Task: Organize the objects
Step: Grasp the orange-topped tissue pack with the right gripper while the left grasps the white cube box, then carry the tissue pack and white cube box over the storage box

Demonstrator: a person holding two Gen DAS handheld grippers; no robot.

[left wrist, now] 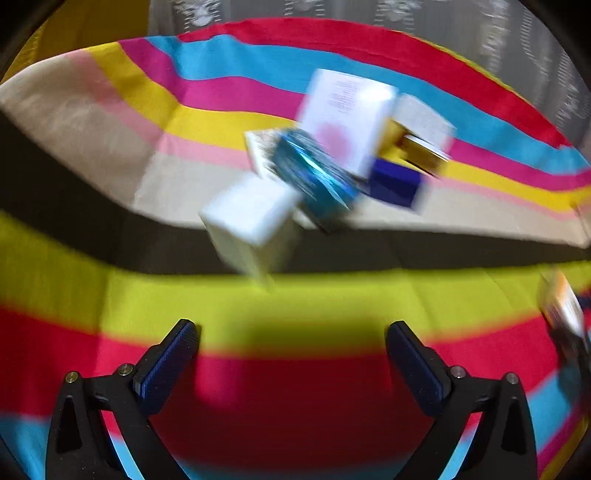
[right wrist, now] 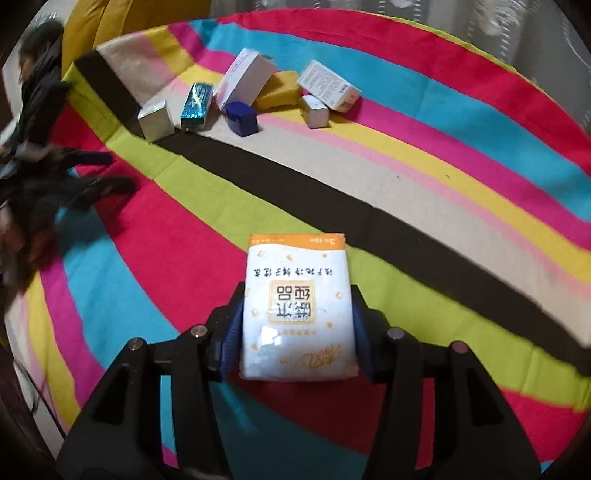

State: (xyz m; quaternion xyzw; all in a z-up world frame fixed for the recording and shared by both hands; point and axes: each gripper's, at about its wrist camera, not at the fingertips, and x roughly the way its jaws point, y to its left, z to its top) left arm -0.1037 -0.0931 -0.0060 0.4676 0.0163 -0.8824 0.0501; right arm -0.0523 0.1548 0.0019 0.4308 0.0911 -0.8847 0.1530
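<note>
My right gripper (right wrist: 297,321) is shut on a white and orange tissue pack (right wrist: 297,306) and holds it above the striped cloth (right wrist: 406,192). My left gripper (left wrist: 291,347) is open and empty over the red stripe; it also shows blurred at the left of the right wrist view (right wrist: 107,171). A cluster of boxes lies ahead: a silver-white box (right wrist: 156,120) (left wrist: 251,221), a teal foil box (right wrist: 195,105) (left wrist: 314,177), a tall white and pink box (right wrist: 243,77) (left wrist: 347,118), a dark blue box (right wrist: 242,118) (left wrist: 395,182), a yellow block (right wrist: 279,88), a small silver box (right wrist: 314,110) and a white printed box (right wrist: 328,85).
The left wrist view is motion-blurred. The tissue pack shows blurred at its right edge (left wrist: 563,306). A lace curtain (left wrist: 369,14) hangs behind the table. A yellow cushion (right wrist: 129,22) sits at the far left corner.
</note>
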